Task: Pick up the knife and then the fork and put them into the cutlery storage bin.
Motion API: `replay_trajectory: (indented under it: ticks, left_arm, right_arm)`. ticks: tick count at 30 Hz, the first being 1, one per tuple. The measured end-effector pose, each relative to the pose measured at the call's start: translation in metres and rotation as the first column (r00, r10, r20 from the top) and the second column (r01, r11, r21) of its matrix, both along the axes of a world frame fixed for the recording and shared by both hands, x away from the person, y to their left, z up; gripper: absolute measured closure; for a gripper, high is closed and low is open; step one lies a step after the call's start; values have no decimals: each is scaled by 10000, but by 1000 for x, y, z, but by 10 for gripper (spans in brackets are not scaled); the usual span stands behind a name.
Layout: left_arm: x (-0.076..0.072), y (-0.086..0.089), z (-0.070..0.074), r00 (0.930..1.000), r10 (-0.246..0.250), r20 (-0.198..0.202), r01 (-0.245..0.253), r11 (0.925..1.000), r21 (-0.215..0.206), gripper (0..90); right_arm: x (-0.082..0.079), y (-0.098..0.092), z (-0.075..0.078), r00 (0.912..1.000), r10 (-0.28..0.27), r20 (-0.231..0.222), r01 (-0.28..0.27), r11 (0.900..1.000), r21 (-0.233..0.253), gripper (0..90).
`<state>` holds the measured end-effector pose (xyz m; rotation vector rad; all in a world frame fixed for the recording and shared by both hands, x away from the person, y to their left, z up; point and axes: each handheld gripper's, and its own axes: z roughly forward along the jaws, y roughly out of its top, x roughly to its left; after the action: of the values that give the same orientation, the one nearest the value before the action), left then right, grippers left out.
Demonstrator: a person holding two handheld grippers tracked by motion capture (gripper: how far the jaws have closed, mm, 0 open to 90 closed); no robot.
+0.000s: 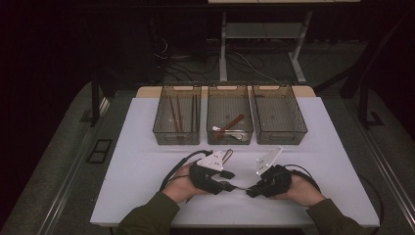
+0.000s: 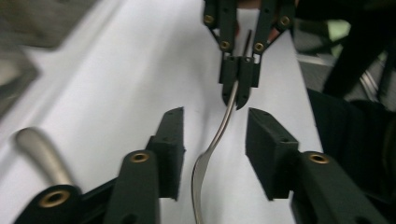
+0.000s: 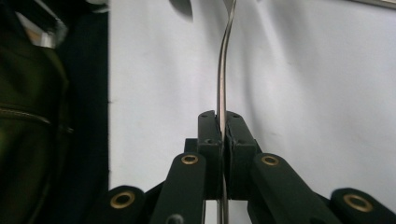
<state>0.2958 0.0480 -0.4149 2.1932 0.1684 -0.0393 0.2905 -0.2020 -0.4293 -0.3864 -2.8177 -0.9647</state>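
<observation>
Both grippers, left gripper and right gripper, are black with brass-coloured screws, grey three-cornered top plates and trailing black cables; the person's sleeves are olive green.

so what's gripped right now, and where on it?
The right gripper is shut on the handle of a metal utensil. The left gripper is open around its neck, not clamping.

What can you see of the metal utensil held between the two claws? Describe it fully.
The utensil is a slim, silvery, shiny piece of cutlery with a thin curved handle that widens toward one end; whether that end is a spoon or fork is cut off. It hangs above the white table. The right claw is shut on its handle. The left claw stands open, one jaw on either side of the wider part, not touching it.
</observation>
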Motion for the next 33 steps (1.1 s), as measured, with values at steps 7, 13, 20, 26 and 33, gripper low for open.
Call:
replay_trajectory:
  ticks: [7,13,20,26,33]
  left_arm:
    - [-3,26,2,9955,943,-92,-946,9946,-421,474]
    - [-3,42,-1,9861,1662,-54,-1662,9843,-588,426]
    - [0,63,-5,9592,2805,-350,-2824,9563,-764,387]
    - [-8,81,-10,9368,3493,-215,-3499,9337,-754,330]
    - [-18,96,-15,9101,4143,-46,-4136,9076,-726,194]
  right_arm:
    - [2,-13,0,9968,-766,231,766,9971,11,867]
    - [4,-25,1,9893,-1401,401,1401,9901,46,866]
    - [4,-33,3,9770,-2092,408,2084,9778,229,867]
    - [8,-42,6,9604,-2702,677,2682,9627,367,867]
    - [11,-49,13,9405,-3251,994,3212,9455,531,866]
